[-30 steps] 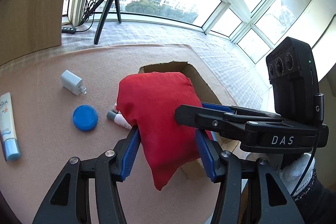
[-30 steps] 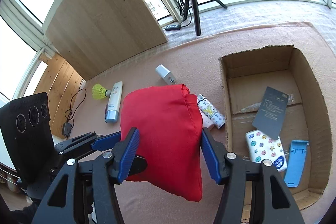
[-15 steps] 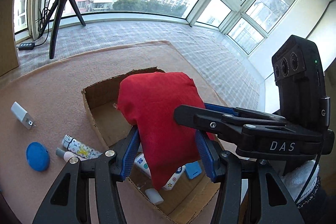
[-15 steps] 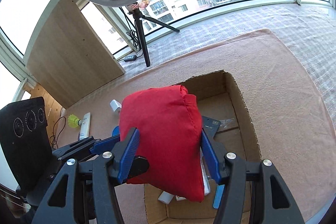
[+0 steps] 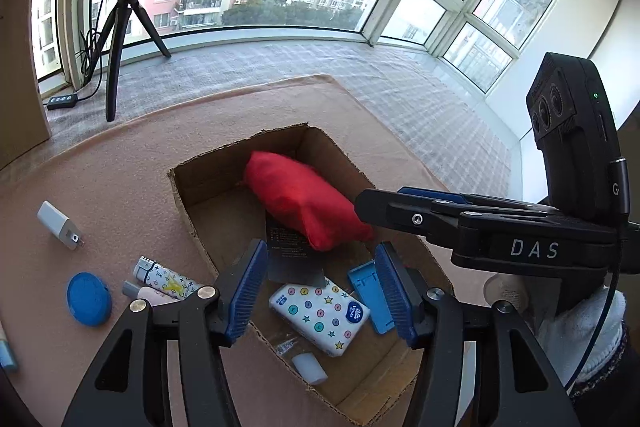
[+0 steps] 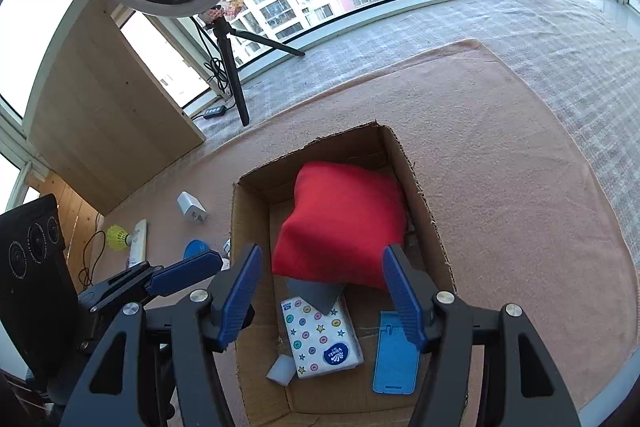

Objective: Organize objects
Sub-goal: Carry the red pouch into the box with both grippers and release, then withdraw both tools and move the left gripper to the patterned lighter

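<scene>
Both claws, left claw (image 5: 316, 291) and right claw (image 6: 322, 297), are spreading with nothing between their blue pads. Just beyond them the red cushion (image 6: 340, 227) lies inside the cardboard box (image 6: 432, 227), resting on a dark card (image 6: 316, 295), likely dropped there as its sorted place. The charger (image 5: 60, 225) and blue lid (image 5: 89, 299) wait outside on the mat.

Left gripper (image 5: 318, 291): bottom centre, jaws opening, nothing between the pads
Red pouch (image 5: 306, 203): centre, lying in the cardboard box (image 5: 188, 203)
Tissue pack (image 5: 320, 313): lower centre, inside the box
Right gripper (image 5: 380, 205): right of frame
Blue lid (image 5: 89, 299): lower left, on the mat
</scene>
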Available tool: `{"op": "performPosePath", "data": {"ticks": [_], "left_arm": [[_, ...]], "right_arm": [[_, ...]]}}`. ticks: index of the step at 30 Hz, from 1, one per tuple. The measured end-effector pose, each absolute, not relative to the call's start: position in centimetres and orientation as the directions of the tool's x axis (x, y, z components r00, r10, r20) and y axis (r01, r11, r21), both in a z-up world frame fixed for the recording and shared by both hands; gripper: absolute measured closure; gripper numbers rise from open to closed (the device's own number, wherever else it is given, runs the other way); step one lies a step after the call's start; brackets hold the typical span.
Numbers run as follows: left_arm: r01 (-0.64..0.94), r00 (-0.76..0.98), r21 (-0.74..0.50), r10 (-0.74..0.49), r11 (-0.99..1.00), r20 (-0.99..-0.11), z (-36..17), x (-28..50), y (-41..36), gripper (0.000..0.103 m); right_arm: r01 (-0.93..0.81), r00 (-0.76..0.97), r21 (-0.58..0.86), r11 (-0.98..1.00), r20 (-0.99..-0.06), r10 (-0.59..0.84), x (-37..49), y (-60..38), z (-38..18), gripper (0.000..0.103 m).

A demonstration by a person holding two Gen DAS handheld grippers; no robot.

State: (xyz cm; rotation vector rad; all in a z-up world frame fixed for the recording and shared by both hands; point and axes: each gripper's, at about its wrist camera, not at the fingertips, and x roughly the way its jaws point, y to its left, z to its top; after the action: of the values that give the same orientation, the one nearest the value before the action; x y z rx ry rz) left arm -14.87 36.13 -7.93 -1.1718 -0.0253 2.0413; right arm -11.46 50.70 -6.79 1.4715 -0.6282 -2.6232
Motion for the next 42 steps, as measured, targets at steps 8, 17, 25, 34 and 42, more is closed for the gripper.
{"op": "performPosePath", "data": {"ticks": [8,17,25,34,42], "left_arm": [[-0.55,-0.31,-0.385,0.609,-0.741,-0.73,-7.9,-13.4,29.1,0.043],[-0.383,-0.355,-0.384,0.518,-0.84,-0.778,-11.6,-11.8,17.6,0.043],[-0.334,-0.355,-0.371,0.48,-0.867,-0.802,-12.8,-12.6,14.5,0.044],[-0.442,-0.314,-0.302,0.461,-0.844,-0.83,-12.4,-18.5,21.3,0.067],[-0.517,-0.246,-0.269,0.443,-0.812,-0.862,-14.3,-22.4,27.8,0.076]], "right_arm": [[-0.102,-0.564,0.369,-0.924,-0.786,-0.252,-10.6,48.5,-5.9,0.044],[-0.006,-0.56,0.398,-0.917,-0.761,-0.327,-9.1,43.7,-5.6,0.044],[0.06,-0.538,0.433,-0.899,-0.745,-0.395,-8.1,38.4,-5.7,0.044],[0.013,-0.527,0.445,-0.895,-0.758,-0.385,-6.6,38.2,-6.5,0.044],[-0.101,-0.552,0.449,-0.888,-0.768,-0.325,-3.9,42.8,-6.5,0.044]]}}
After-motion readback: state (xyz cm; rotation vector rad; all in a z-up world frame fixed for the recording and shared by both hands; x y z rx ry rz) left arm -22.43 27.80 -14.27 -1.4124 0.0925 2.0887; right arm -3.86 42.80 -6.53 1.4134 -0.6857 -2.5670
